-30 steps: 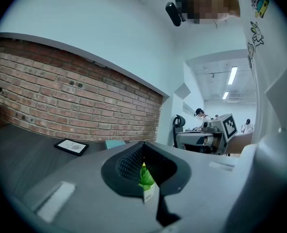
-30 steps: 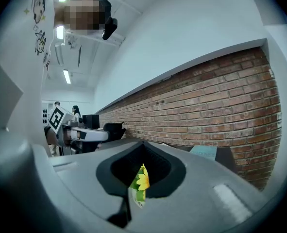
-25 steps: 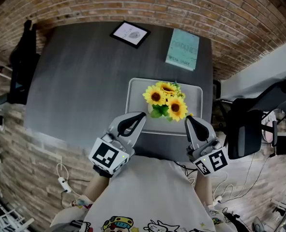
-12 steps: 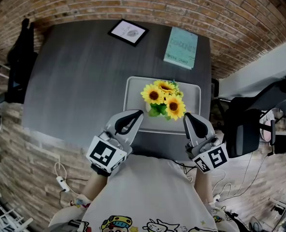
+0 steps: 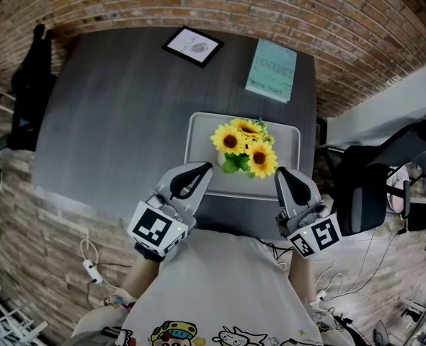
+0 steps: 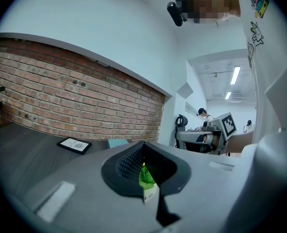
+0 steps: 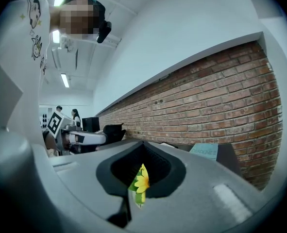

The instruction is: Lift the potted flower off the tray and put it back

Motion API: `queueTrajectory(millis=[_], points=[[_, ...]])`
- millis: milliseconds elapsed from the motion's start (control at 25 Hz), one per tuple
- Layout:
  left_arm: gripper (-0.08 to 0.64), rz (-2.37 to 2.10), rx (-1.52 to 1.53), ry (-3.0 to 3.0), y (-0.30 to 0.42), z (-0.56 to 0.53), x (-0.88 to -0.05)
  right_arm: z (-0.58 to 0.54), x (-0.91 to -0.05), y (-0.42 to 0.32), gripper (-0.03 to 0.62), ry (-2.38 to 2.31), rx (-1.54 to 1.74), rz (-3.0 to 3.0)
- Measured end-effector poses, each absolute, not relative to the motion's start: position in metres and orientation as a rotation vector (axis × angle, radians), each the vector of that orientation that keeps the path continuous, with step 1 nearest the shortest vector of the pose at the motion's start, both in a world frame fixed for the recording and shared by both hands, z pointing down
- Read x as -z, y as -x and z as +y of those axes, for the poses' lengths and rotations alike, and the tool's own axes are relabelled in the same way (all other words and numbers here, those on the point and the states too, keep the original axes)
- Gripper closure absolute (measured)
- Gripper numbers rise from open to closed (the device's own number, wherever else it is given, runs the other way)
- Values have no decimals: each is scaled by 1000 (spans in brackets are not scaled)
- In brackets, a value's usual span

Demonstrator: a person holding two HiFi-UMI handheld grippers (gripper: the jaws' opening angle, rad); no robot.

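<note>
The flower (image 5: 246, 147) is yellow (leaves (image 5: 233, 167) green), the tray (image 5: 197, 139) grey.

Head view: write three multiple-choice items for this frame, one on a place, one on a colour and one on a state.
1. Where does the potted flower stand?
A on the tray
B on the bare table
C on the floor

2. What colour are its blooms?
A red
B yellow
C white

3. How do the left tongs and right tongs stand?
A both shut and empty
B both wide open
C left shut on the pot

Answers:
1. A, the pot sits inside the tray's rim.
2. B, the petals are yellow round dark centres.
3. A, in each gripper view the tips meet and the flower shows only beyond them.
</note>
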State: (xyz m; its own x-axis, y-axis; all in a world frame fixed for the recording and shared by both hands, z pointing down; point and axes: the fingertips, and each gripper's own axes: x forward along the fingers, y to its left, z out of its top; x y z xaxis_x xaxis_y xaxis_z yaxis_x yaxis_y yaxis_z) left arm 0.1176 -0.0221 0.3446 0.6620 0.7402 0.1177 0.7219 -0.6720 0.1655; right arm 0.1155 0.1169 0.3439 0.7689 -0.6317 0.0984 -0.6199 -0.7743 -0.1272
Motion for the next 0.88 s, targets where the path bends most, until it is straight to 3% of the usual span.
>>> queueTrajectory(millis=[880], points=[[561, 1199, -275, -2771, -116, -27, -349, 114, -346, -113, 592, 2881, 204, 1041]])
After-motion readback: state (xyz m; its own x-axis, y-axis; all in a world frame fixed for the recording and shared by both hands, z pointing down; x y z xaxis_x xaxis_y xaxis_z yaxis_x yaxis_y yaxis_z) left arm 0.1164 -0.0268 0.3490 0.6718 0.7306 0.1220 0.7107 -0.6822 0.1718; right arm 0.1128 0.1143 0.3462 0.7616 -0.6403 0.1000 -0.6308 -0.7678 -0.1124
